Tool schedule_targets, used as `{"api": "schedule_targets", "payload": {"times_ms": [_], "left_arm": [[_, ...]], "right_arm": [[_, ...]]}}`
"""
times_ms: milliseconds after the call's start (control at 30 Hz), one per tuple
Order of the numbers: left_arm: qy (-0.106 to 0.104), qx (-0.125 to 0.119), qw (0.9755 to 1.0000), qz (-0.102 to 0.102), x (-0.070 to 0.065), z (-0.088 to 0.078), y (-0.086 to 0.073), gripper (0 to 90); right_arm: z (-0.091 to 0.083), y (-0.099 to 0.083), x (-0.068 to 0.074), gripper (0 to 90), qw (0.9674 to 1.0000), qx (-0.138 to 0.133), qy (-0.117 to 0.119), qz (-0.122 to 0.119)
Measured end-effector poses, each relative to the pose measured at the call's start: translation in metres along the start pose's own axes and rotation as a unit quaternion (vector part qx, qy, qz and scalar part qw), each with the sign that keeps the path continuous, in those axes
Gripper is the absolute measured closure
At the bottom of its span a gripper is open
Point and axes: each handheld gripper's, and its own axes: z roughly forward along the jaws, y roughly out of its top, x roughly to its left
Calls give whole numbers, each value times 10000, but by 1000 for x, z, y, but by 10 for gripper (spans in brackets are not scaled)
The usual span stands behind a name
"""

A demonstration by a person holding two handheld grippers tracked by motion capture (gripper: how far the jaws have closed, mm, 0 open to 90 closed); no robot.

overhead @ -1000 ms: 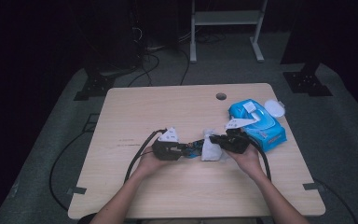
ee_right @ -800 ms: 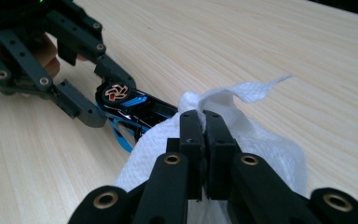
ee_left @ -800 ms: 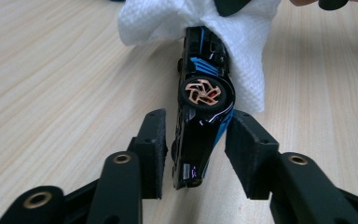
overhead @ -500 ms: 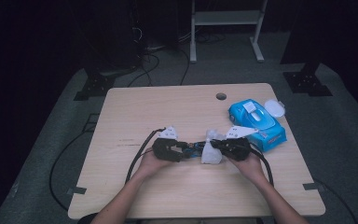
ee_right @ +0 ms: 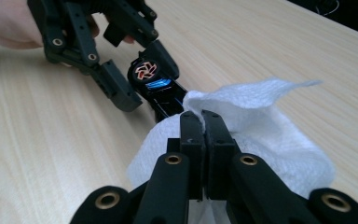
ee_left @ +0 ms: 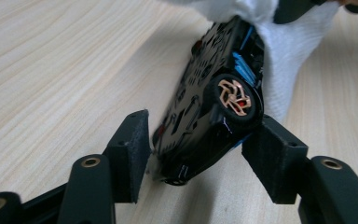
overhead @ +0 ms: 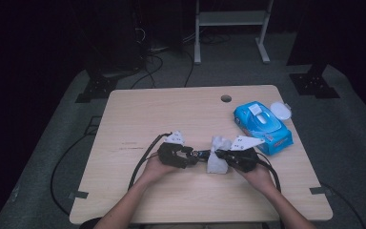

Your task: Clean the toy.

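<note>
A black toy car (ee_left: 214, 116) is seen tilted on its side between the left gripper (ee_left: 200, 154), whose jaws have just been opening. Just beside the car, a white tissue (ee_right: 261, 135) is pinched by the closed right gripper (ee_right: 204, 126).

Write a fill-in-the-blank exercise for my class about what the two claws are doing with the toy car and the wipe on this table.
1. The right claw is shut on a white ____.
2. The toy car between the left claw's pads has a wheel with a ____-coloured rim.
3. The packet of wipes lying on the table beyond the right hand is ____ in colour.
4. The toy car lies tipped on its ____, with its underside showing.

Missing words: wipe; copper; blue; side
</note>
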Motion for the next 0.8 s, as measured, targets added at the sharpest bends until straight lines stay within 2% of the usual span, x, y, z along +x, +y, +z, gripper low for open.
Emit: {"api": "schedule_targets", "payload": {"times_ms": [33,67,100,167,233,333,433,500,567,600,700,800], "left_arm": [[91,66,9999,66,-1,1,0,391],[205,176,9994,224,-3,3,0,354],[260,167,9990,329,-6,4,-1,332],[332,160,9984,425,-8,5,0,349],[468,198,9970,576,-10,7,1,347],[567,276,9957,673,-12,9,0,319],[648,327,9944,766,-13,10,0,300],[683,341,9936,831,-14,10,0,284],[682,383,9929,891,-16,10,0,274],[646,382,9930,912,-17,10,0,262],[647,420,9914,1055,-19,10,1,233],[569,321,9932,966,-19,7,2,245]], "right_arm": [[0,-1,1,875,10000,35,-5,-18],[1,-2,2,875,9999,104,-6,-36],[2,-4,3,875,9999,160,-12,-52],[3,-6,3,874,9998,184,-68,-82],[6,-7,1,873,9997,239,-15,-6],[11,-11,-1,873,9993,376,31,45],[11,-12,-2,871,9991,386,128,152],[11,-10,-3,871,9987,382,254,234],[8,-7,-4,871,9986,254,309,333],[6,-4,-7,870,9985,162,324,398],[6,1,-15,870,9979,109,298,557],[14,-3,-20,869,9968,230,314,701]]}}
